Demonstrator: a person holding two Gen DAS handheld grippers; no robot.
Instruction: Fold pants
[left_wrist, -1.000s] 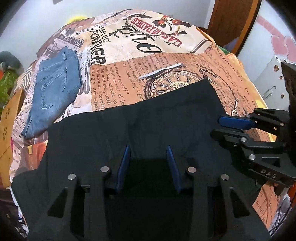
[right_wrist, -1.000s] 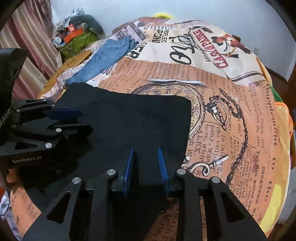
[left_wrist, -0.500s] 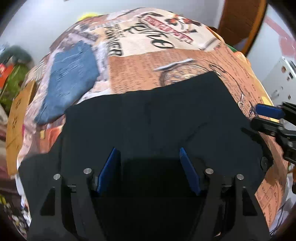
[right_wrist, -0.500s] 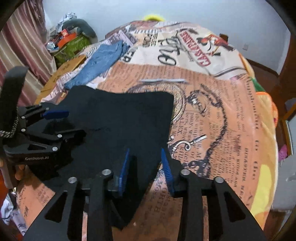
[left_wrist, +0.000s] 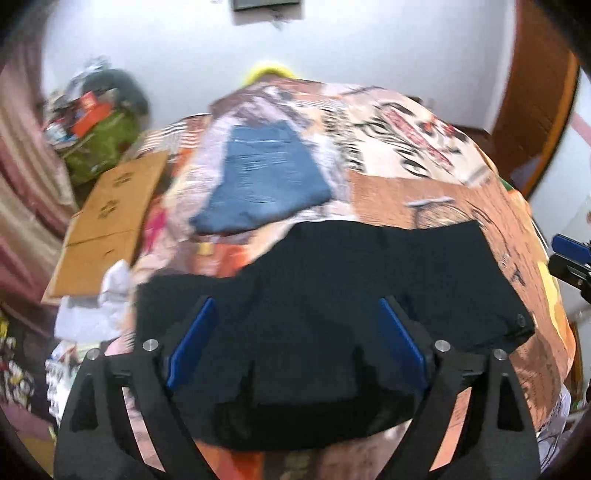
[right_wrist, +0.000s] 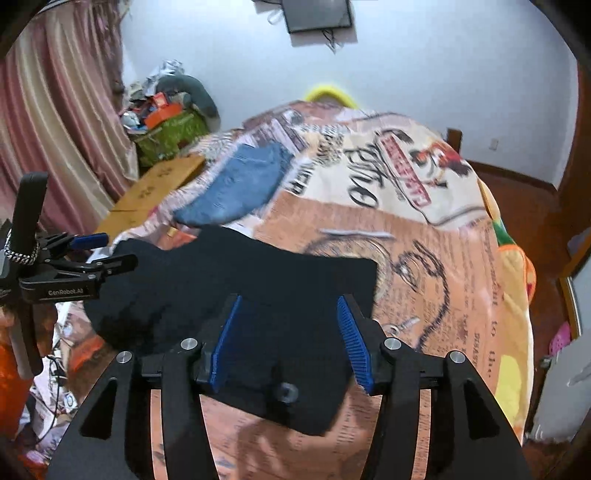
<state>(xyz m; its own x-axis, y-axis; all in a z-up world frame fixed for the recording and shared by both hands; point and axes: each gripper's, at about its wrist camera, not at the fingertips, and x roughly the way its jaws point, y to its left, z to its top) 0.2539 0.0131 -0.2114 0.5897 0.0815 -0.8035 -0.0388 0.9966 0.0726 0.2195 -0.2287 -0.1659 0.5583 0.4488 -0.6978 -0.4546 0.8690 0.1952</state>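
Note:
The black pants (left_wrist: 369, 280) lie folded and flat on the printed bedspread (left_wrist: 406, 147); they also show in the right wrist view (right_wrist: 266, 288), with a button near the front edge. My left gripper (left_wrist: 293, 314) is open and empty above the pants' near edge. It also shows at the left of the right wrist view (right_wrist: 103, 254). My right gripper (right_wrist: 288, 321) is open and empty above the pants' right end. Its tip shows at the right edge of the left wrist view (left_wrist: 570, 258).
Folded blue jeans (left_wrist: 266, 177) lie farther back on the bed, also in the right wrist view (right_wrist: 240, 184). A flat cardboard sheet (left_wrist: 107, 221) and a green bag with clutter (left_wrist: 96, 144) stand left of the bed. A wooden door (left_wrist: 535, 92) is at the right.
Both grippers have opened wide and drawn back and up from the black pants. The pants now lie released on the bed. The view has tilted up toward the wall.

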